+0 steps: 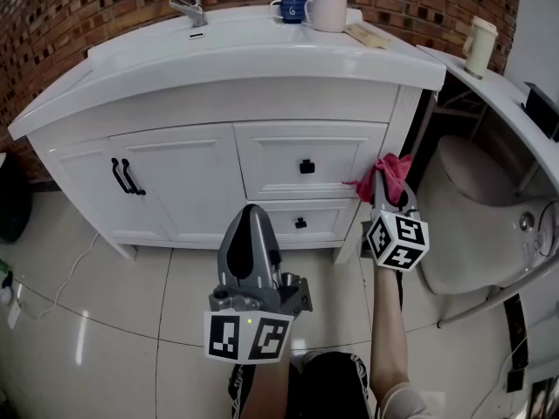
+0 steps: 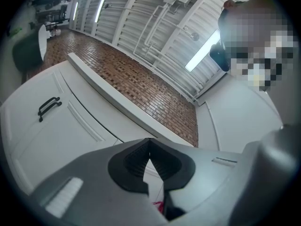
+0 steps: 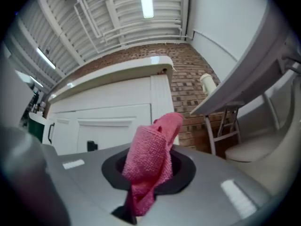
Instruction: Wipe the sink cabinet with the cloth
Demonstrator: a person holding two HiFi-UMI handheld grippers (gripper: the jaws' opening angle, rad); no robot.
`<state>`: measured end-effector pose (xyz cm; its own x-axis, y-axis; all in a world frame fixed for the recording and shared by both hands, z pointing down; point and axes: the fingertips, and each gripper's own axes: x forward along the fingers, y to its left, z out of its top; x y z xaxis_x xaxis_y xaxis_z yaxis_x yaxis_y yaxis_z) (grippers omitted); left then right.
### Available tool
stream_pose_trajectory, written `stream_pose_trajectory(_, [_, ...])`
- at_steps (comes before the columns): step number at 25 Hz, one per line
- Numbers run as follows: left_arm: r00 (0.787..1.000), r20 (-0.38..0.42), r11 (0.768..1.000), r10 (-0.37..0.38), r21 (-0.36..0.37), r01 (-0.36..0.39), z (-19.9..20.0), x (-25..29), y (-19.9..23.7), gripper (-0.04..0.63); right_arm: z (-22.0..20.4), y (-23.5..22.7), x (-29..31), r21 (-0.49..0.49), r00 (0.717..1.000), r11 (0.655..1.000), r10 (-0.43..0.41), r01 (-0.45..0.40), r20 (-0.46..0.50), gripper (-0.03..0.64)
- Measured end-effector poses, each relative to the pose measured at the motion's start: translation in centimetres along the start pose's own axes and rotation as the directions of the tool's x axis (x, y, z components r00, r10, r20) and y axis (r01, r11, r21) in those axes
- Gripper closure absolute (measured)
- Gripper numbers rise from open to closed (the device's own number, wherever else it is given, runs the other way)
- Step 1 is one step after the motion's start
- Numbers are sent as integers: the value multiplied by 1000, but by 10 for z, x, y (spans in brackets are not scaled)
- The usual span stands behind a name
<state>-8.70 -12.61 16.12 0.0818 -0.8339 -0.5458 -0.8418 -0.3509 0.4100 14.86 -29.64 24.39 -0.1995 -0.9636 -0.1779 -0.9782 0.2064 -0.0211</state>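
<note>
Right of centre in the head view, the right gripper (image 1: pixel 390 190) is clamping the pink cloth (image 1: pixel 389 170) at the right front edge of the white cabinet (image 1: pixel 188 186), beside its upper drawer (image 1: pixel 307 159), while the left gripper (image 1: pixel 251 215), jaws together on nothing, is hovering at lower centre.

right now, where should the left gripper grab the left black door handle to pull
Probably take the left black door handle at mid-length, coming straight at the door front, jaws either side: it is a slim upright bar standing off the panel.
</note>
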Motion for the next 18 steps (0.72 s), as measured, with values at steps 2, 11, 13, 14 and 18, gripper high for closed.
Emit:
stream_pose_trajectory(2, [1000,18,1000,10,-6,-10,7,-1,5,589,7,43,-3,1,993,994,106,-106,42,560])
stream_pose_trajectory(11, [997,76,1000,13,6,-14,31,-7,15,589,-20,273,16,-27,835,835,550,-550,-5,568])
stream_pose_trajectory(13, [997,75,1000,11,-5,-11,32,-7,18,589,-28,281,24,-63,835,833,549,-550,-38,568])
stream_pose_trajectory(14, [997,73,1000,13,-14,-12,31,-7,20,589,-32,284,28,-63,835,833,547,-550,-49,568])
stream_pose_trajectory(18, [997,71,999,14,-33,-11,29,-6,19,589,-45,282,36,-66,844,842,529,-535,-90,568])
